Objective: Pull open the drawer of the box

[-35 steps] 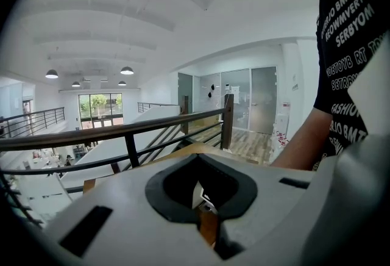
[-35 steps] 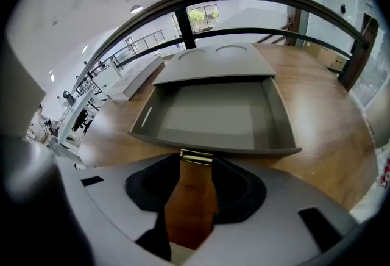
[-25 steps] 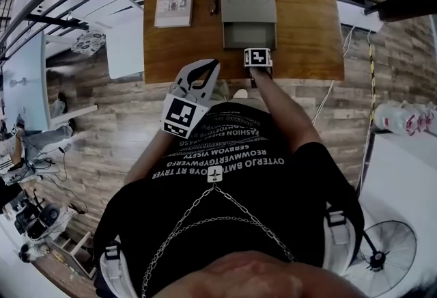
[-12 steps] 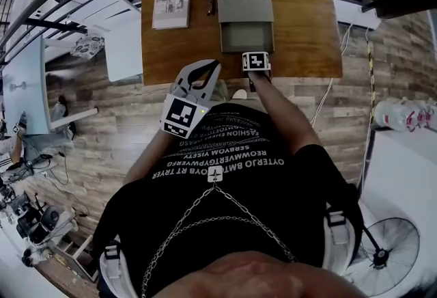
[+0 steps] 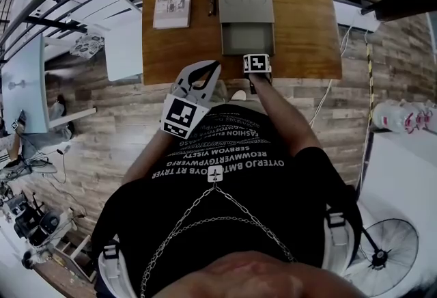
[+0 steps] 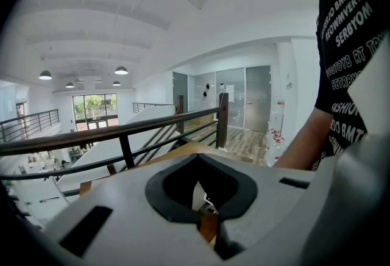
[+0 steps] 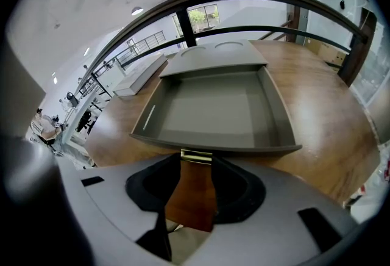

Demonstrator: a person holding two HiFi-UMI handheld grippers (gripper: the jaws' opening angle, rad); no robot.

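Drawer (image 5: 247, 38) stands pulled well out of the box (image 5: 246, 5) toward the near edge of the table (image 5: 307, 30), its inside empty. The pull looks all but done; only a last bit of travel and letting go seem left. The right gripper (image 7: 196, 173), just in front of the box, tilts steeply down, fingers clenched on the brass handle (image 7: 196, 155). The left gripper (image 5: 205, 65) hangs off the table, nearer the person than the box, fingers closed on nothing.
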